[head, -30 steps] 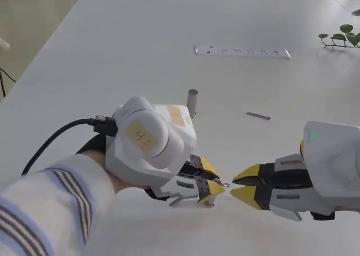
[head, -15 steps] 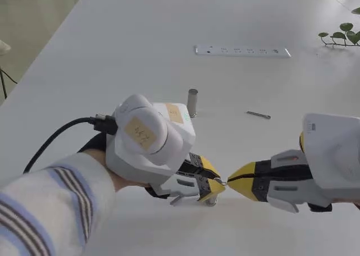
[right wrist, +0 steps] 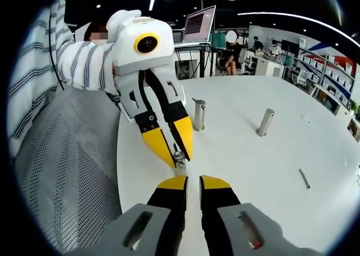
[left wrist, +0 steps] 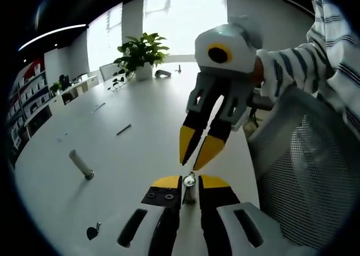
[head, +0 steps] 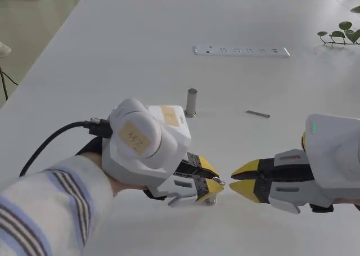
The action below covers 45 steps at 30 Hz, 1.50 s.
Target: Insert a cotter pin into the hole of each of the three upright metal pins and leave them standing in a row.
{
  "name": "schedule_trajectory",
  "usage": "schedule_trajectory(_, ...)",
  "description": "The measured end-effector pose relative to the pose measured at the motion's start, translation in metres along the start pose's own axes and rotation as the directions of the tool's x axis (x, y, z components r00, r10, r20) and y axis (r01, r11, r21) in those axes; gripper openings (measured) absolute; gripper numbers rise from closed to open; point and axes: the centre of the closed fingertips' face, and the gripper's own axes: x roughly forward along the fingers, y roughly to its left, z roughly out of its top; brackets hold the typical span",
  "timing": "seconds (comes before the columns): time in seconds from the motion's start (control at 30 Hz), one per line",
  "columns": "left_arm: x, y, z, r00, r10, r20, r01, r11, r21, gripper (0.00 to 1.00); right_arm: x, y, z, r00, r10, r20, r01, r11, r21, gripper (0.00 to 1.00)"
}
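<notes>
Left gripper: closed onto the held pin. In the head view its yellow tips point to 3 o'clock. A hand in a striped sleeve carries it.
Held pin: clamped upright between the left gripper's jaws. In the head view its foot shows at 6 o'clock of the tips, low by the surface; whether it touches cannot be told.
Loop: a small wire ring at the top of the held pin, on the side facing the right gripper. Whether it passes through the pin's hole cannot be told.
Right gripper: jaws a little apart, with nothing between them. Its tips point to 9 o'clock in the head view, near the left gripper's tips and the loop, but apart from both.
Second pin: stands upright on the surface at 12 o'clock of the left gripper, well apart from it.
Third pin: upright on a flanged foot. In the right gripper view it stands just beyond the left gripper, at 9 o'clock of the second pin.
Cotter pin: lies flat and loose on the surface at 3 o'clock of the second pin, about 12 o'clock of the right gripper's tips.
Power strip: white, lying far off at 12 o'clock.
Plant: green sprig at 2 o'clock, at the surface's far edge.
</notes>
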Motion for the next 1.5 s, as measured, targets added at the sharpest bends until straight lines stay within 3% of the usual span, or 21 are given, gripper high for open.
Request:
schedule_trajectory(0.13, -0.008, -0.004, 0.001, 0.9996, -0.005, 0.029, 0.005, 1.0, -0.012, 0.23, 0.001, 0.003, -0.001, 0.9996, 0.0, 0.027, -0.001, 0.999, 0.037, 0.08)
schedule_trajectory(0.23, -0.017, -0.003, 0.003, 0.9974, 0.028, 0.066, -0.026, 0.999, -0.022, 0.32, 0.004, 0.006, 0.0, 0.9994, 0.005, 0.034, -0.006, 0.999, 0.04, 0.09)
schedule_trajectory(0.3, -0.027, -0.003, 0.003, 0.9934, 0.053, 0.102, -0.044, 0.995, -0.087, 0.4, 0.006, 0.009, 0.001, 0.9989, 0.014, 0.044, -0.016, 0.999, 0.044, 0.09)
schedule_trajectory(0.43, -0.045, -0.012, -0.009, 0.9934, 0.06, 0.098, -0.047, 0.99, -0.13, 0.53, 0.012, 0.012, 0.003, 0.9979, 0.03, 0.058, -0.033, 0.998, 0.05, 0.11)
schedule_trajectory(0.5, -0.052, -0.009, -0.014, 0.9898, 0.106, 0.095, -0.092, 0.985, -0.149, 0.67, 0.014, 0.013, 0.003, 0.9974, 0.034, 0.063, -0.037, 0.998, 0.053, 0.12)
schedule_trajectory(0.6, -0.063, -0.012, -0.024, 0.9886, 0.124, 0.085, -0.108, 0.979, -0.175, 0.83, 0.019, 0.017, 0.001, 0.9971, 0.057, 0.051, -0.058, 0.998, 0.035, 0.12)
schedule_trajectory(0.77, -0.076, -0.008, -0.041, 0.9779, 0.194, 0.077, -0.17, 0.953, -0.251, 0.87, 0.025, 0.018, -0.003, 0.9964, 0.074, 0.042, -0.075, 0.997, 0.031, 0.12)
schedule_trajectory(0.83, -0.08, -0.009, -0.047, 0.9779, 0.201, 0.06, -0.178, 0.946, -0.27, 0.9, 0.026, 0.018, -0.004, 0.9961, 0.078, 0.042, -0.079, 0.996, 0.035, 0.12)
schedule_trajectory(0.9, -0.081, -0.012, -0.055, 0.9798, 0.198, 0.026, -0.181, 0.935, -0.305, 0.99, 0.028, 0.018, -0.005, 0.9957, 0.082, 0.044, -0.084, 0.996, 0.039, 0.12)
schedule_trajectory(1.0, -0.082, -0.016, -0.066, 0.9829, 0.184, -0.005, -0.178, 0.942, -0.285, 0.99, 0.03, 0.019, -0.006, 0.9951, 0.091, 0.04, -0.092, 0.995, 0.038, 0.12)
schedule_trajectory(1.07, -0.082, -0.018, -0.072, 0.9833, 0.181, -0.016, -0.177, 0.936, -0.306, 0.99, 0.032, 0.02, -0.008, 0.9944, 0.1, 0.034, -0.101, 0.994, 0.034, 0.12)
schedule_trajectory(1.23, -0.084, -0.017, -0.075, 0.9806, 0.193, -0.033, -0.194, 0.931, -0.309, 0.99, 0.037, 0.019, -0.011, 0.9943, 0.102, 0.03, -0.103, 0.994, 0.036, 0.11)
schedule_trajectory(1.5, -0.089, -0.013, -0.071, 0.9732, 0.229, -0.022, -0.224, 0.922, -0.317, 0.99, 0.043, 0.014, -0.009, 0.993, 0.098, 0.065, -0.101, 0.994, 0.042, 0.08)
